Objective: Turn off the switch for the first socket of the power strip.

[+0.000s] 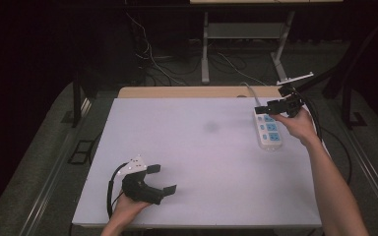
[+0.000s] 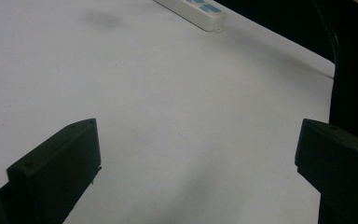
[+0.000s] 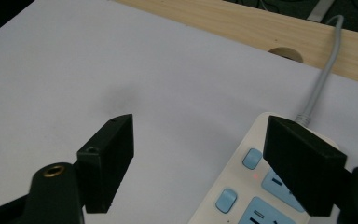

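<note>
A white power strip (image 1: 268, 130) with blue sockets lies flat at the far right of the white table top (image 1: 197, 162). My right gripper (image 1: 274, 104) hovers over its far end, jaws open. In the right gripper view my right gripper (image 3: 200, 126) has one jaw over the bare table and the other above the power strip's (image 3: 242, 186) cable end, beside blue switches and a small red light. Nothing is pressed between the pads. My left gripper (image 1: 162, 178) rests near the front left, open and empty. The left gripper view has my left gripper (image 2: 199, 128) over bare table, with the power strip (image 2: 193, 9) far off.
The strip's grey cable (image 3: 324, 70) runs back over a wooden strip (image 3: 261, 28) with a round hole along the table's far edge. Beyond the table are dark floor, loose wires and a stand's metal legs (image 1: 205, 49).
</note>
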